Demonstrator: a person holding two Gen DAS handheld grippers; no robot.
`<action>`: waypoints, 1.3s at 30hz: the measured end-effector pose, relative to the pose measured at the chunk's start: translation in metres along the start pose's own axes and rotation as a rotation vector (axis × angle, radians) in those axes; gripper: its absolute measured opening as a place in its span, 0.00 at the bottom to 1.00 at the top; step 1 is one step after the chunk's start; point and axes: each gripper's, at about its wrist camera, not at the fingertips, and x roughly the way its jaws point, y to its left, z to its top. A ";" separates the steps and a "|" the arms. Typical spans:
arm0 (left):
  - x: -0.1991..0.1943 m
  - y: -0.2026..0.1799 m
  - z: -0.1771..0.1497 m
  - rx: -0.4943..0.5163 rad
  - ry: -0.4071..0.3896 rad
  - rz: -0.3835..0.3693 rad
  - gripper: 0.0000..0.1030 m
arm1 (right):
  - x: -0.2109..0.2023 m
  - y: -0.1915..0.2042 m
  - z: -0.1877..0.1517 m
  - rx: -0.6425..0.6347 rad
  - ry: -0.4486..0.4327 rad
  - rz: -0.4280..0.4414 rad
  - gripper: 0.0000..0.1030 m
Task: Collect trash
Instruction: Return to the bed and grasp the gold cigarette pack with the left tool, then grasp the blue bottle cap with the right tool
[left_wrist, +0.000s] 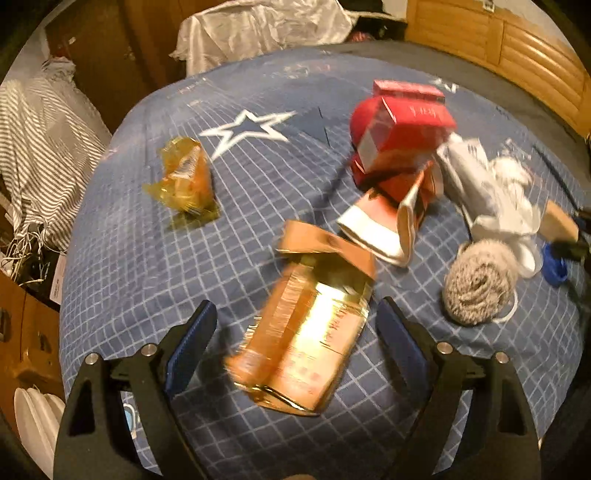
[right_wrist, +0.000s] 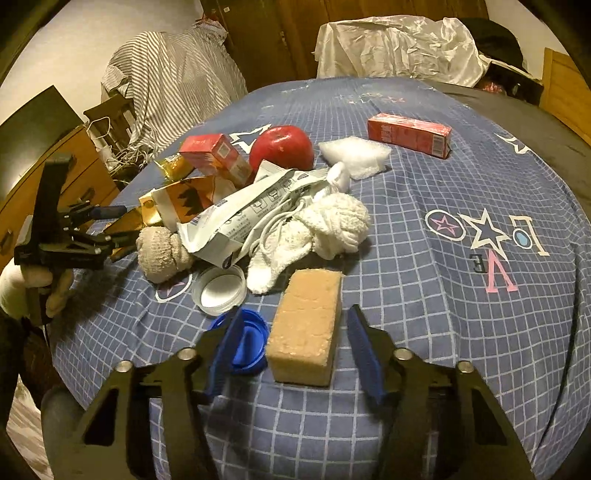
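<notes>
Blue checked bed cover (left_wrist: 258, 177) carries the trash: left tongs (left_wrist: 297, 332) stand open astride a light, crushable gold box (left_wrist: 306, 332), while right tongs (right_wrist: 291, 354) stand open astride a soft tan sponge (right_wrist: 306, 325); grip both across mid-body.

The bedsheet (right_wrist: 461, 295) bears upside-down letters "L", "O", "V", "E" (the "O" drawn as a star).

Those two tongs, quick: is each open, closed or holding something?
Left tongs: open, astride the shiny gold cardboard box, pads not touching it.
Right tongs: open, astride the tan rectangular sponge block, not gripping.
</notes>
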 end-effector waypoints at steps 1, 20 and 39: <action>0.002 0.000 0.000 -0.003 0.012 -0.006 0.62 | 0.000 0.000 0.000 0.002 -0.002 -0.001 0.43; -0.048 -0.001 -0.039 -0.268 -0.157 -0.002 0.44 | -0.032 0.007 -0.008 -0.022 -0.141 -0.021 0.28; -0.081 -0.015 -0.055 -0.374 -0.211 -0.033 0.45 | -0.084 0.019 -0.023 -0.131 -0.274 -0.134 0.50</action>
